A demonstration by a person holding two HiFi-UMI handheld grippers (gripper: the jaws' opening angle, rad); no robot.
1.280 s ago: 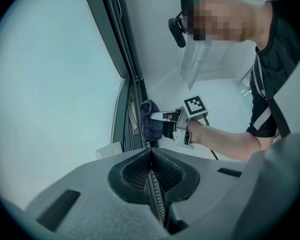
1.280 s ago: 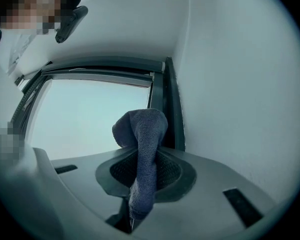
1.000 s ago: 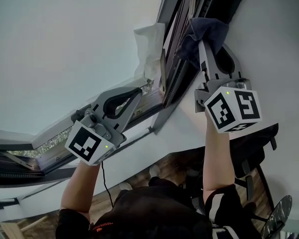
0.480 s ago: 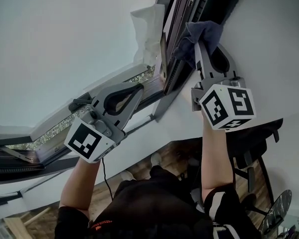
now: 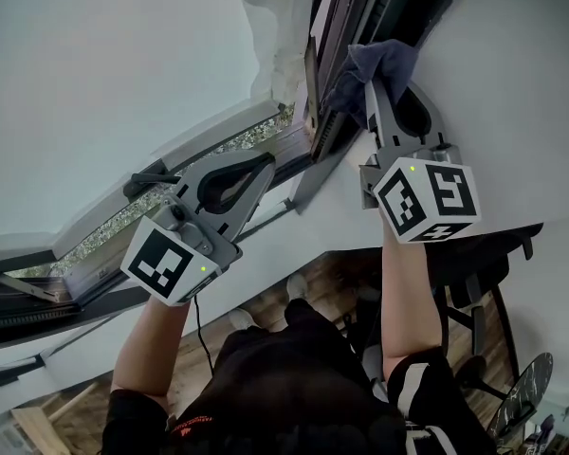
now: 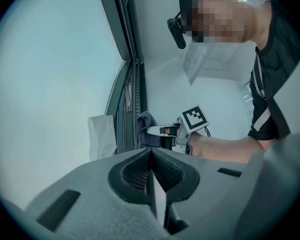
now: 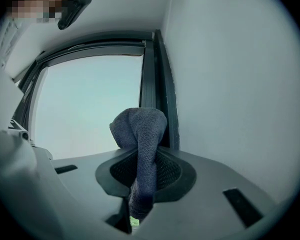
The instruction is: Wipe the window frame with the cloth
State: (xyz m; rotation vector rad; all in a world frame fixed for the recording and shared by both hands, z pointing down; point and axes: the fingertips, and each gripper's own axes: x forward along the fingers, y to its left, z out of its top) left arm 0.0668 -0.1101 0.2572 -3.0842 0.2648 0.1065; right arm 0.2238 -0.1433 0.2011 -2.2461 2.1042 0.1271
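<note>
A dark blue-grey cloth (image 5: 377, 64) is pinched in my right gripper (image 5: 372, 91), which is shut on it. The bunched end of the cloth (image 7: 140, 129) presses against the dark window frame (image 5: 334, 27) where it meets the white wall. In the right gripper view the frame (image 7: 160, 84) runs straight up behind the cloth. My left gripper (image 5: 258, 166) is lower left by the sash's bottom rail, shut with nothing in it. In the left gripper view its jaws (image 6: 151, 170) meet, with the cloth (image 6: 146, 133) and frame (image 6: 124, 64) beyond.
A white crumpled sheet (image 5: 275, 36) hangs on the glass beside the frame. A black handle (image 5: 152, 180) sticks out of the lower rail. Below are the white sill wall (image 5: 294, 245), a black office chair (image 5: 484, 282) and wooden floor (image 5: 256, 311).
The right gripper and cloth have slid a little down the frame towards its lower corner. The head view has shifted slightly. The left gripper has hardly moved.
</note>
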